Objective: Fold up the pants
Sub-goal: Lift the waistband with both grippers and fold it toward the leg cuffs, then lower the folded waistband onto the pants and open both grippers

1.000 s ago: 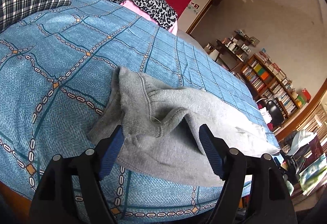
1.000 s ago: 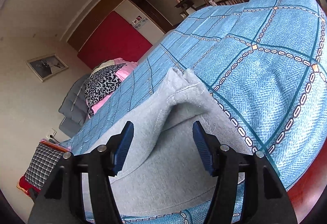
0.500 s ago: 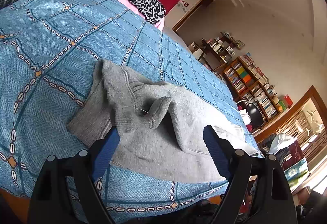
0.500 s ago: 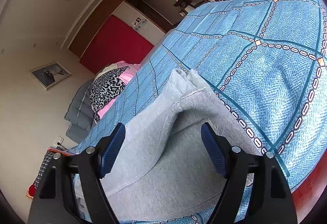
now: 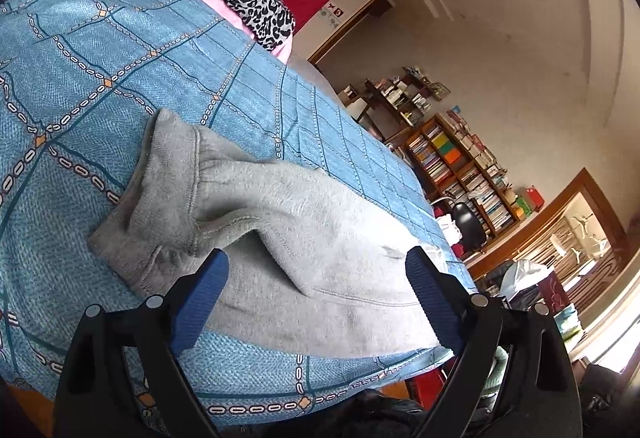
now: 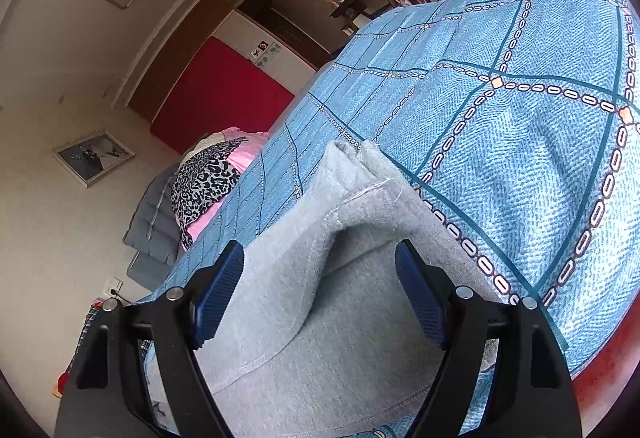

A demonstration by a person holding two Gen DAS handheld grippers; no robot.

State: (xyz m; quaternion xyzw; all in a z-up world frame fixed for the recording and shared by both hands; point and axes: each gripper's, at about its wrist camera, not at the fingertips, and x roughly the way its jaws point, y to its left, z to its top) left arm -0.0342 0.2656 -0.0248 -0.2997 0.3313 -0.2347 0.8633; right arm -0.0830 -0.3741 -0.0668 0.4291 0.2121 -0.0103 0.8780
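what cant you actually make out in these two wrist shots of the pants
- Left wrist view: the near edge of the grey pants is hidden behind the left gripper, whose jaws stand open.
- Right wrist view: the pants run off the bottom edge behind the right gripper, so their full length is unseen.
- Whether both views show the same end: cannot tell.
- Bookshelf titles: too small.

left tool (image 5: 316, 294): black arms | blue ribbed pads | silver screws

- I see bright daylight on the bed (image 5: 100, 50); glare at my left view's lower right corner.
- Fisheye bends my edges; corners are black; focus is sharp.
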